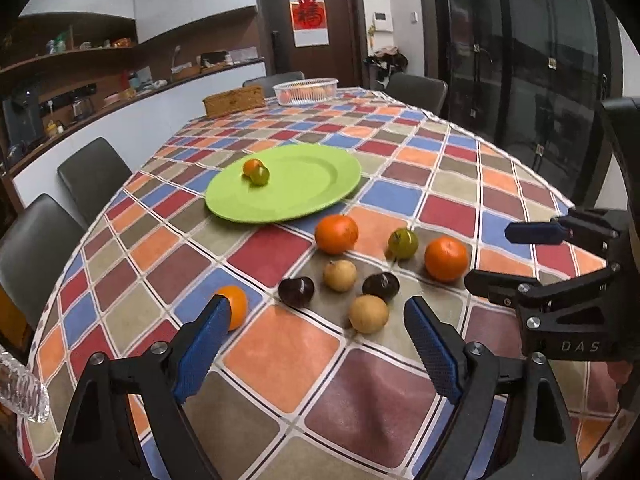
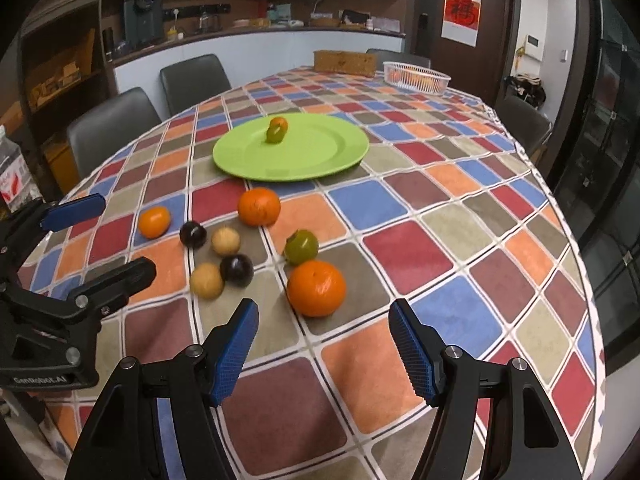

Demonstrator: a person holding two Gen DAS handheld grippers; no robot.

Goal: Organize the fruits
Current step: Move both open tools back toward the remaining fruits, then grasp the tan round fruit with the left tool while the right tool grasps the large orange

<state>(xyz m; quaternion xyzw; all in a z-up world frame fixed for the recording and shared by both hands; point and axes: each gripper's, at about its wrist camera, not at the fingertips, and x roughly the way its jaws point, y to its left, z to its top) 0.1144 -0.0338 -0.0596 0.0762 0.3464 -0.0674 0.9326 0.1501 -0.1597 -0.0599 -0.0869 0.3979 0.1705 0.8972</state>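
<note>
A green plate (image 1: 308,196) (image 2: 320,156) lies mid-table with a small orange fruit (image 1: 252,167) and a green one (image 1: 260,176) on it. In front of it lie several loose fruits: three oranges (image 1: 336,234) (image 1: 446,259) (image 1: 236,306), a green fruit (image 1: 403,243), two dark plums (image 1: 296,291) (image 1: 381,285) and two tan fruits (image 1: 340,275) (image 1: 368,314). My left gripper (image 1: 316,308) is open and holds nothing, just short of the tan fruit. My right gripper (image 2: 324,314) is open and holds nothing, with the big orange (image 2: 316,288) just beyond its fingertips.
The table wears a chequered cloth (image 1: 280,360). A white basket (image 1: 306,90) and a wicker box (image 1: 234,100) stand at its far end. Grey chairs (image 1: 92,176) line the left side, and a dark glass cabinet (image 1: 520,60) stands to the right.
</note>
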